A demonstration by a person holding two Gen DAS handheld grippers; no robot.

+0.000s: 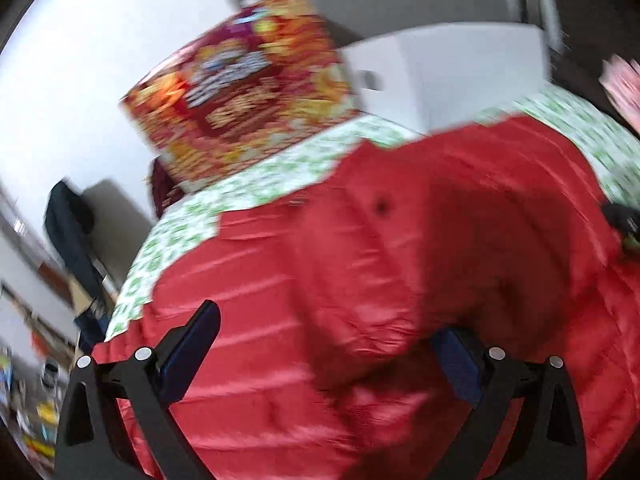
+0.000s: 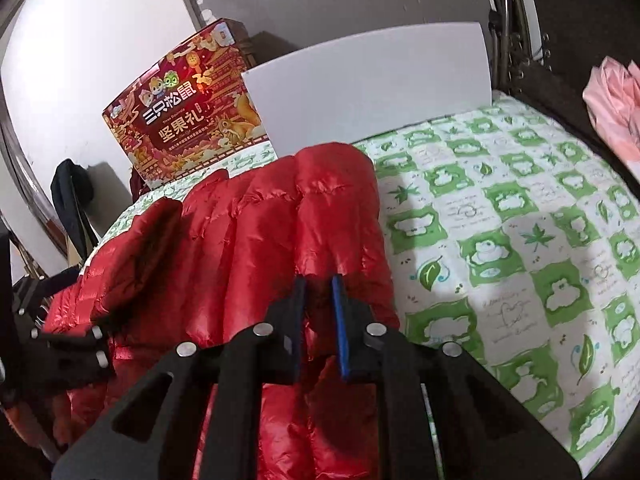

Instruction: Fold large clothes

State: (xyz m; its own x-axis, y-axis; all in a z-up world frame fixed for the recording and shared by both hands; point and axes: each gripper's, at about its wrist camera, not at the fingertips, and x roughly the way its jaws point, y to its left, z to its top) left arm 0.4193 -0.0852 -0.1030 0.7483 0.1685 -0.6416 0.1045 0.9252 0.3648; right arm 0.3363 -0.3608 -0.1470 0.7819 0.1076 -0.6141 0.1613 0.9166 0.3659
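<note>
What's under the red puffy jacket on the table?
The red jacket lies on a white cloth with green leaf and bear squares, which shows past its right and far edges. Whatever lies directly beneath the jacket is covered, so I cannot tell.

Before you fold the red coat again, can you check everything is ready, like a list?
1. Right gripper pinching the red coat: ok, its jaws are shut on a fold near the coat's right edge.
2. Left gripper holding the coat: not ok, its jaws stand wide open over the fabric.
3. Room on the green and white sheet beside the coat: ok, that part is bare.
4. Gift box out of the way: ok, it stands behind the coat.
5. Coat lying smooth: cannot tell, the left view is blurred.
</note>
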